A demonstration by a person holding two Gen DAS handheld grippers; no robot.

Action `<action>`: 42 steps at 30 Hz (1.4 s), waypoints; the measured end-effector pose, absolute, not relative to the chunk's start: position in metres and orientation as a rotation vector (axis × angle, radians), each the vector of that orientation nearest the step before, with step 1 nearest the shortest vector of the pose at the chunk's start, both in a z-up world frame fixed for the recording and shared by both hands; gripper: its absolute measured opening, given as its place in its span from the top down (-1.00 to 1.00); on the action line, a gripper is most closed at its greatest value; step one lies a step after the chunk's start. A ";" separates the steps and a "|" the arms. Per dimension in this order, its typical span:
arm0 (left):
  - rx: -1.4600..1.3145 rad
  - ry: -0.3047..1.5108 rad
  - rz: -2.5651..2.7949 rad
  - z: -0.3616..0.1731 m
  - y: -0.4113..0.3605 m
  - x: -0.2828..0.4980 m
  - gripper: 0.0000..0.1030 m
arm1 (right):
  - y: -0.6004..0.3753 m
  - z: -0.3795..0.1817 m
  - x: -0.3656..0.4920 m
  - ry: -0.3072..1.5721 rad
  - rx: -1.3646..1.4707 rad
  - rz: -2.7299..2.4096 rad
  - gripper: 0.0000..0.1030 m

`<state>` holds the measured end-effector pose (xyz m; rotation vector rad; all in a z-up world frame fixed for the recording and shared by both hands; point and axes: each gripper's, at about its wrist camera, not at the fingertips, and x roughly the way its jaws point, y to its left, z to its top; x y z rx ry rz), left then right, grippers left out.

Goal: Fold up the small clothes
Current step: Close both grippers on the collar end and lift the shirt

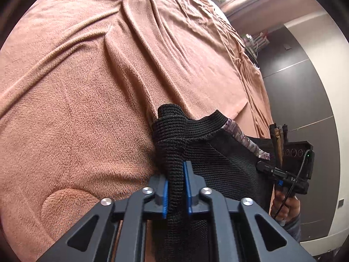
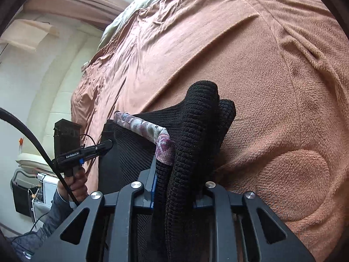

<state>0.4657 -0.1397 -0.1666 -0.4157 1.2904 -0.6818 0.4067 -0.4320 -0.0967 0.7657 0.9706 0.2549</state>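
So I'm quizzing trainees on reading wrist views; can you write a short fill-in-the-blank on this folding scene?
1. Both claws are shut on the same ____ knit garment.
2. The garment's neckline carries a ____ patterned trim.
3. The bed is covered by a fuzzy ____ blanket.
4. In the right wrist view, the left claw grips the garment at the picture's ____ side, while the right claw holds a bunched fold.

Missing words: black; floral; peach-pink; left

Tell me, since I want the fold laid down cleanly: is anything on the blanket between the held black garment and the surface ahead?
Nothing visible. Both the left gripper and right gripper clamp the black knit garment, and the pink blanket ahead carries only wrinkles.
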 end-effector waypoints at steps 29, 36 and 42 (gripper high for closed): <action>-0.390 0.922 -0.782 0.003 -0.110 0.373 0.89 | -0.356 0.074 0.276 0.675 0.473 0.223 0.80; -0.382 0.818 -0.784 0.053 -0.095 0.342 0.89 | -0.341 0.113 0.230 0.592 0.443 0.214 0.80; -0.365 0.748 -0.781 0.088 -0.083 0.320 0.89 | -0.322 0.144 0.201 0.535 0.408 0.219 0.80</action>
